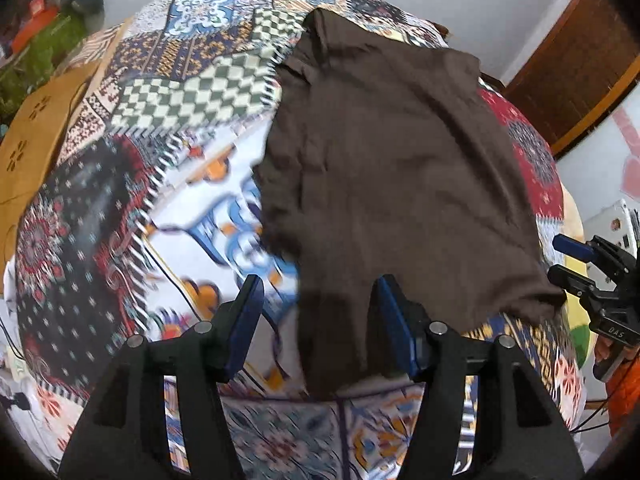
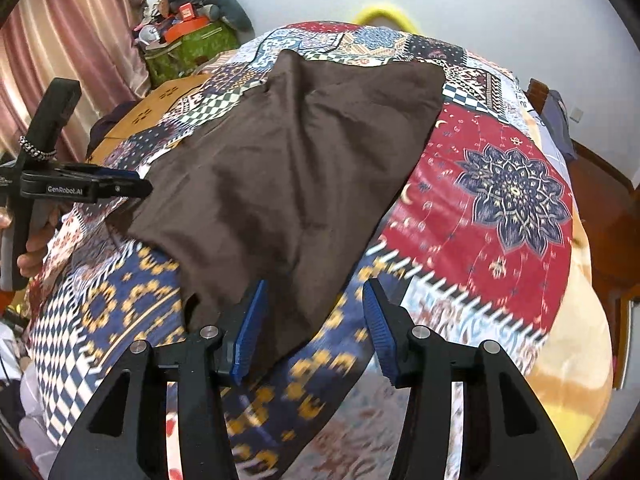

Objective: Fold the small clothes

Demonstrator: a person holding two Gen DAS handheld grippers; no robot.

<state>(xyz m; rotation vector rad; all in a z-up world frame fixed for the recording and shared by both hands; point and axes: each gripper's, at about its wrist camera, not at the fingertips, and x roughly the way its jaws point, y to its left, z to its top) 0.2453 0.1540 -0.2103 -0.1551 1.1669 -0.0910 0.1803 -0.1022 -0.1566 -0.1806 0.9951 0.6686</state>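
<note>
A brown garment (image 1: 392, 184) lay spread and wrinkled across a patchwork bedspread (image 1: 168, 104), its near edge reaching down between the two tools. The left gripper (image 1: 316, 324) hung over that near edge with its blue pads (image 1: 244, 320) spread wide, a flap of cloth lying between them, nothing pinched. The right gripper (image 2: 312, 332) likewise stood released, one pad against the garment's near corner. A brown wooden board (image 1: 28, 152) sat at the bed's far left side

Patchwork quilt (image 2: 500, 184), pink curtain (image 2: 80, 40)
</note>
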